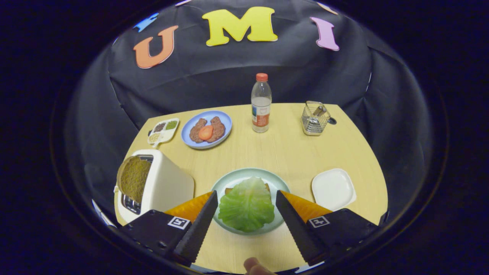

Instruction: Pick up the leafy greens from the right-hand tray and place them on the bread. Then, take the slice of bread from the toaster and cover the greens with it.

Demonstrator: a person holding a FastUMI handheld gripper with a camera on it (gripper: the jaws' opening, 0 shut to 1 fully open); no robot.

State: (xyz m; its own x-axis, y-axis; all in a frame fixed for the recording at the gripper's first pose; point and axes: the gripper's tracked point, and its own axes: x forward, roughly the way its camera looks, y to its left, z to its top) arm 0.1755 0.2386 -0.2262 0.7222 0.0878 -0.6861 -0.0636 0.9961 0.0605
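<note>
Leafy greens (247, 205): a single pale-green leaf lying on the slice of bread (229, 189), of which a brown edge shows at the leaf's far side. Both rest on a round pale-green plate (229, 179) near the front edge of the desk (290, 152), midway along it. The gripper (246, 200) is above the plate with its jaws wide apart; one finger stands to each side of the leaf, the fingertips (212, 198) level with the leaf's middle, and whether they touch the plate cannot be told. Nothing is held.

Toaster (160, 183): cream-coloured, at the front left corner of the desk, just left of the plate; a brown slice of toast (133, 177) stands upright out of its slot.

Right-hand tray (333, 189): white, squarish, bare, beside the plate toward the front right corner.

Far half of the desk, left to right: a small divided dish of seeds (163, 130) at the left edge; a blue plate (206, 129) holding two brown patties and an orange slice; a clear bottle (261, 103) with a red cap, upright near the back edge; a wire basket (314, 118) toward the back right corner.

A fingertip of the person (254, 265) shows at the front edge, between the fingers' bases.
</note>
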